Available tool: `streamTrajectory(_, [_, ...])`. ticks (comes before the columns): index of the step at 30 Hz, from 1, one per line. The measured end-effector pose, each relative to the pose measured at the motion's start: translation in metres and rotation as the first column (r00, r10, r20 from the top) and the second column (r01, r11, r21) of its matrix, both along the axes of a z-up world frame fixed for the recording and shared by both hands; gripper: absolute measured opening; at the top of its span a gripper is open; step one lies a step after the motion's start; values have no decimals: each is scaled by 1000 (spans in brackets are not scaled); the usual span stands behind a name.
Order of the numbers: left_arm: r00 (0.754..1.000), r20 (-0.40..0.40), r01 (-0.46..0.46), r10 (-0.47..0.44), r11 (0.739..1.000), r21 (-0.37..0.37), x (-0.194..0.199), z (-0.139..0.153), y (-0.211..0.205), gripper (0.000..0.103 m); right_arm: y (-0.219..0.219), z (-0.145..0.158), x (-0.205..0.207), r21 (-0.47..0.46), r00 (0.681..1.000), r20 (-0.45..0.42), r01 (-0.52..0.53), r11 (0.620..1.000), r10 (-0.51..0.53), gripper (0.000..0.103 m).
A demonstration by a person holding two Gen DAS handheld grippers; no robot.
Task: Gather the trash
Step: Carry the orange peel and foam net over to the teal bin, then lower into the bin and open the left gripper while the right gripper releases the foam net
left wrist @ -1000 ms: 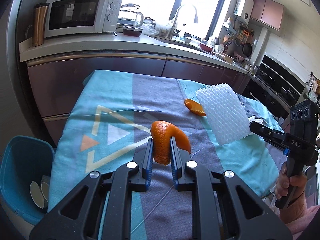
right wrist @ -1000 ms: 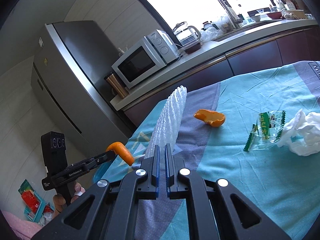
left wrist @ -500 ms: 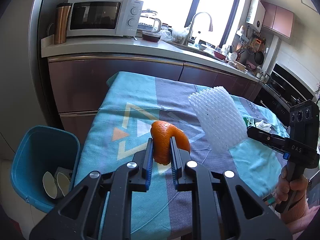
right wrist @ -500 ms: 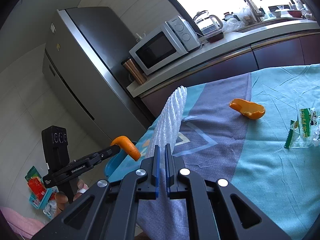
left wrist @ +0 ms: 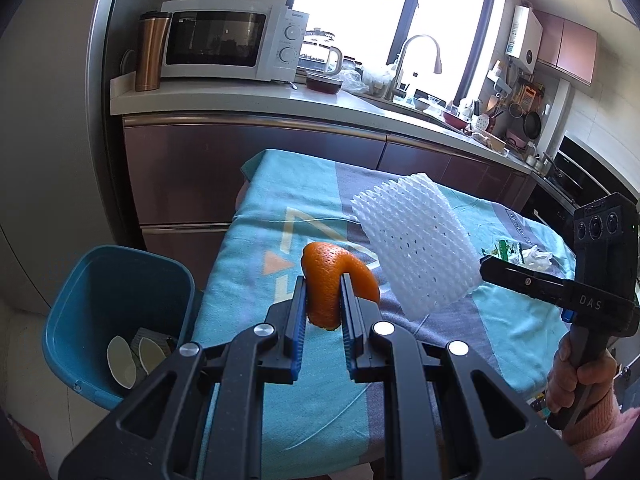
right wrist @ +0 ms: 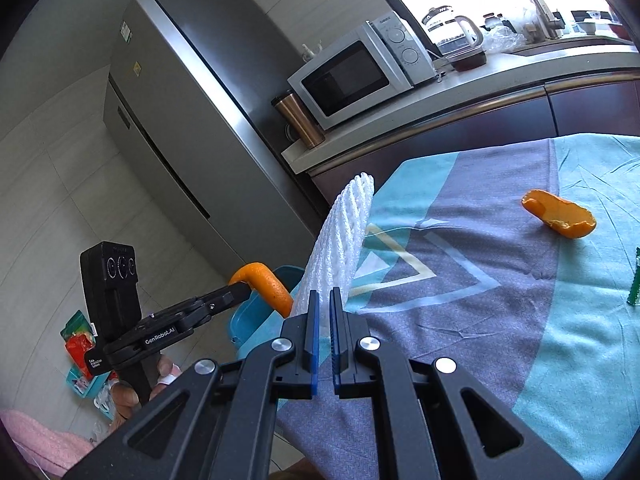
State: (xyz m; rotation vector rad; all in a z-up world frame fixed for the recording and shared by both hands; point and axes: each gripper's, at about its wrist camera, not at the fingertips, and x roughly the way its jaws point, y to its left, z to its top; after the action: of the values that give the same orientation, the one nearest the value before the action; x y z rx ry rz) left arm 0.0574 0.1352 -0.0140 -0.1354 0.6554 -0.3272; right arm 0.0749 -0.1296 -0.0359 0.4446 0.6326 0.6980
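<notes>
Orange and dimpled, a curled peel (left wrist: pixel 328 292) is sitting clamped between the pads of the left hand-held gripper (left wrist: pixel 323 304), near the counter's (left wrist: pixel 256 208) left edge, right of a blue plastic bin (left wrist: pixel 116 280). The right hand-held gripper (right wrist: pixel 323 312) is pinching a white foam net sleeve (right wrist: pixel 340 248), ribbed and perforated. Another peel piece (right wrist: pixel 560 218) is lying farther right on the woven cloth.

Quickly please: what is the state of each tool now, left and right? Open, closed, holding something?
Left tool: closed on the orange peel, held above the table edge.
Right tool: closed on the white foam net, held up off the tablecloth.
</notes>
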Motion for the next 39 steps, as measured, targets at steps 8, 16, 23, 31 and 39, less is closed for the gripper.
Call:
streamTrajectory(8, [999,4,-53,53,999,5,-3,2,21,16,22,0,9,1,998,-8,-55,999,55,4])
streamTrajectory(16, [993,4,-114,114,993,8,-7,3,46,16,46,1,18,-2,994,-11,-110,994,110,4])
streamTrajectory(23, [985,-4,-172,172,985,12,-8,1,69,16,69,-1,26,-10,988,-22,-156,988,155,4])
streamTrajectory(31, [970,-15,-240,241,970,21,-6,-3,97,16,98,-2,34,-26,977,-33,-213,977,212,4])
streamTrajectory(39, [955,-27,-293,294,956,31,-5,-8,120,16,123,-2,39,-45,966,-44,-258,965,256,4])
